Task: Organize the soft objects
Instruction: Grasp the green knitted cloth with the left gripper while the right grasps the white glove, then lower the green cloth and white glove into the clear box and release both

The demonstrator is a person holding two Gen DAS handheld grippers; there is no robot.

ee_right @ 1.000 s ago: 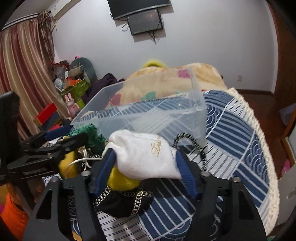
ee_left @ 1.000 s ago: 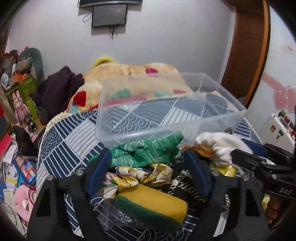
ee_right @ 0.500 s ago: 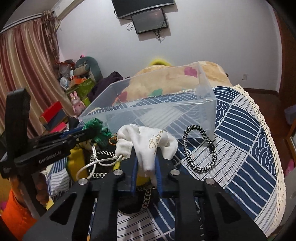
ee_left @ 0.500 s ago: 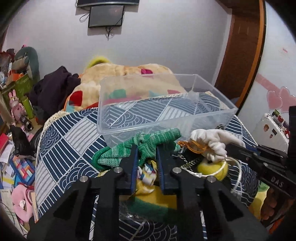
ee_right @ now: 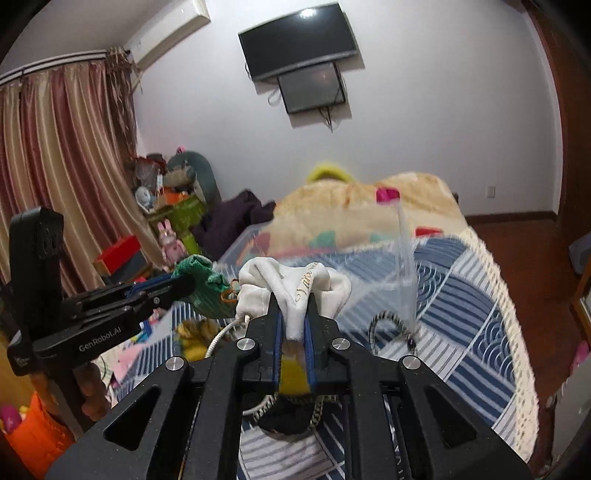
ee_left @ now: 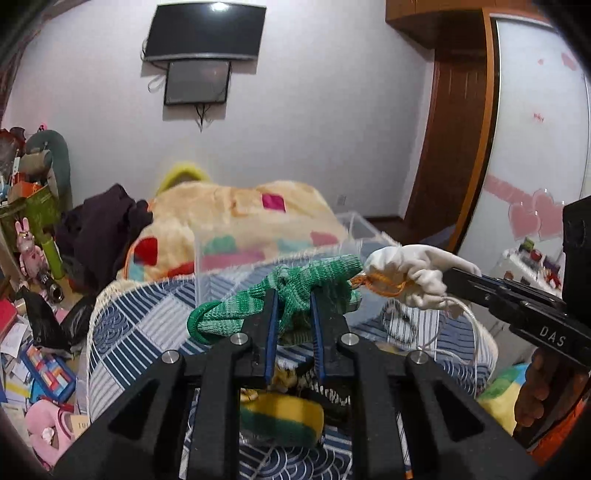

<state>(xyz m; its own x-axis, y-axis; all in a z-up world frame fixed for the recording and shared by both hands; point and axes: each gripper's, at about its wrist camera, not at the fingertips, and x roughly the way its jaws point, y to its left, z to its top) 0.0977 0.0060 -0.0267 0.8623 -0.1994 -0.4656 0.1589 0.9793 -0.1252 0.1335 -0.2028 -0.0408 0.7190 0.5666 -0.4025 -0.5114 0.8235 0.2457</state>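
Both pairs of tongs have come up off the pile since a second ago, each now carrying a catch, and the clear bin sits lower and blurred behind them.

On the left, the left tongs [ee_left: 293, 310] are pinched narrow on the green knit cloth [ee_left: 291, 291], bunched and held up in the air, a looped end drooping to the side. Beside it the right tongs [ee_right: 293, 314] are squeezed onto the white drawstring pouch [ee_right: 295, 284], also aloft, its cord [ee_right: 225, 332] trailing down. Between the two bundles there's an orange string [ee_left: 384, 286], and it looks caught across both. That's my worry: pull the hands apart toward the clear bin [ee_left: 354, 225] and the tangle could drag one piece out of its grip, or tug the pouch open. The dangling cord might also snag the chain strap [ee_right: 388, 321] lying below.

Left behind on the bed are a yellow-and-green sponge [ee_left: 280, 417] and a black item under the right tongs.

The surface is a bed with a blue-and-white patterned cover [ee_right: 461, 295], fringed at the edge, a plush blanket [ee_left: 229, 214] heaped beyond. Clutter lines the left wall under striped curtains [ee_right: 55, 147]; a television [ee_left: 205, 33] hangs high, and a wooden door [ee_left: 454, 147] stands right.
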